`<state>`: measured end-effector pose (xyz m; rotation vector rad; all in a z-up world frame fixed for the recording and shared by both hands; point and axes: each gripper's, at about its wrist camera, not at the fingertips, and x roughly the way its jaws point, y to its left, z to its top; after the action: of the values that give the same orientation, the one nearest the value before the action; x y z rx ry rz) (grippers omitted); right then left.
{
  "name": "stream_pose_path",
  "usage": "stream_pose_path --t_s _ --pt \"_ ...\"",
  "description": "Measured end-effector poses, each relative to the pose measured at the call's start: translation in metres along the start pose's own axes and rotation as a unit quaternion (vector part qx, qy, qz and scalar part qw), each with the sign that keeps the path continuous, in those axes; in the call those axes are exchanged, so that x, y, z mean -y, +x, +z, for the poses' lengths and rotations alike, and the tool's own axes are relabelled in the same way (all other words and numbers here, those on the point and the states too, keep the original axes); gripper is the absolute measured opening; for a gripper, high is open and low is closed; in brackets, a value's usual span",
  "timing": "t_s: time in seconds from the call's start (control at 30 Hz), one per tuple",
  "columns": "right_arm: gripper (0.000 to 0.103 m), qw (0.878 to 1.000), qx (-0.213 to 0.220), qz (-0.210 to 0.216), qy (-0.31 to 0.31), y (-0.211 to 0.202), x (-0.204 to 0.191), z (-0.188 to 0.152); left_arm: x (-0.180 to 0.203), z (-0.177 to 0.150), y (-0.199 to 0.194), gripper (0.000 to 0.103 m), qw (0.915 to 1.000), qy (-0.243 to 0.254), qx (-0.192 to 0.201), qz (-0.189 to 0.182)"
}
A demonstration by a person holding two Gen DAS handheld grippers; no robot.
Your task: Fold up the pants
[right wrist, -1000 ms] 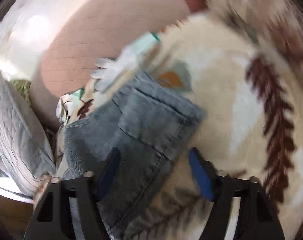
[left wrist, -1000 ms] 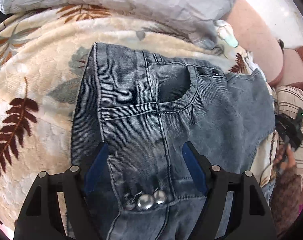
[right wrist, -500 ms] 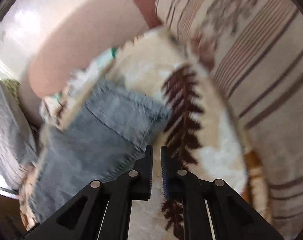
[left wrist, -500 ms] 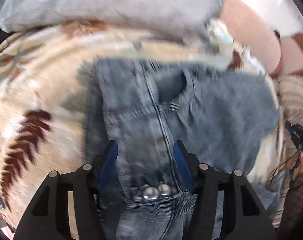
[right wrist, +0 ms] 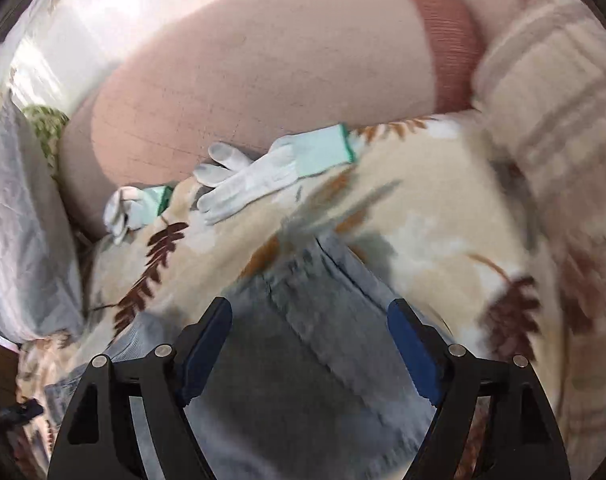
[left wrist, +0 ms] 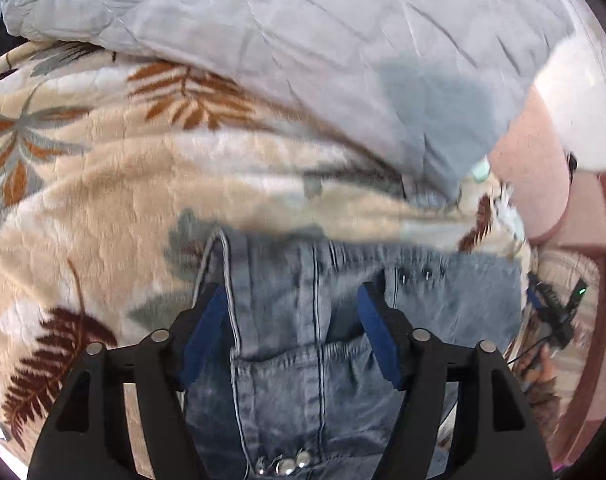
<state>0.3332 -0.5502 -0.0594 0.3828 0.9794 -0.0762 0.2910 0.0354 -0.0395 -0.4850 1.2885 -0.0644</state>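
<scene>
Grey-blue denim pants (left wrist: pixel 315 344) lie flat on a beige leaf-print blanket (left wrist: pixel 103 184). In the left wrist view my left gripper (left wrist: pixel 293 328) is open, its blue-padded fingers spread over the waistband near the pocket seam, with metal buttons (left wrist: pixel 283 466) below. In the right wrist view the pants (right wrist: pixel 311 360) fill the lower middle, and my right gripper (right wrist: pixel 309 344) is open over a folded corner of the denim. The right gripper also shows in the left wrist view at the right edge (left wrist: pixel 551 312).
A grey quilted pillow (left wrist: pixel 303 60) lies at the blanket's far side. A pink padded headboard (right wrist: pixel 263 72) runs behind. Two white gloves with green cuffs (right wrist: pixel 259 176) rest at the blanket's edge. A striped beige cloth (right wrist: pixel 563 100) is at the right.
My left gripper has opened wider and moved up the pants toward the waistband. My right gripper, shut half a second ago, has opened and swung back over the denim corner.
</scene>
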Motion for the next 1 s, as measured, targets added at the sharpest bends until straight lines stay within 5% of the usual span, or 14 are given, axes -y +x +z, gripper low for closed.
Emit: stream_pose_path --t_s 0.23,0.33,0.37,0.4,0.43,0.47,0.57,0.7,1.0 --pt "0.082 0.995 -0.034 -0.062 -0.07 0.048 -0.02 0.001 -0.017 0.014 0.043 0.079 0.9973 -0.039 -0.061 -0.01" --pt "0.054 0.992 -0.026 -0.081 -0.096 0.045 -0.028 -0.003 -0.004 0.01 0.041 0.081 0.9986 -0.021 -0.037 -0.03" --pt "0.031 0.992 -0.026 -0.073 -0.099 0.043 -0.03 -0.003 0.0 0.008 0.039 0.059 0.9985 -0.014 -0.033 -0.041" --pt "0.019 0.991 -0.026 -0.079 -0.102 0.041 -0.033 -0.005 0.008 0.007 0.037 0.044 0.9989 -0.001 -0.024 -0.041" --pt "0.017 0.99 -0.023 -0.089 -0.11 0.038 -0.037 -0.007 0.017 0.004 0.036 0.02 0.9994 0.023 -0.016 -0.021" --pt "0.013 0.989 -0.018 -0.094 -0.114 0.033 -0.04 -0.009 0.026 0.001 0.036 0.007 0.9989 0.046 -0.009 0.004" --pt "0.012 0.99 0.011 -0.096 -0.099 0.011 -0.041 -0.012 0.05 -0.018 0.021 0.002 0.9862 0.13 0.048 0.09" --pt "0.012 0.993 0.048 -0.087 -0.059 -0.047 -0.022 -0.017 0.057 -0.038 -0.022 0.002 0.9693 0.166 0.133 0.123" --pt "0.012 0.993 0.107 -0.056 -0.018 -0.189 0.006 -0.071 0.05 -0.103 -0.109 0.002 0.957 0.161 0.223 0.093"
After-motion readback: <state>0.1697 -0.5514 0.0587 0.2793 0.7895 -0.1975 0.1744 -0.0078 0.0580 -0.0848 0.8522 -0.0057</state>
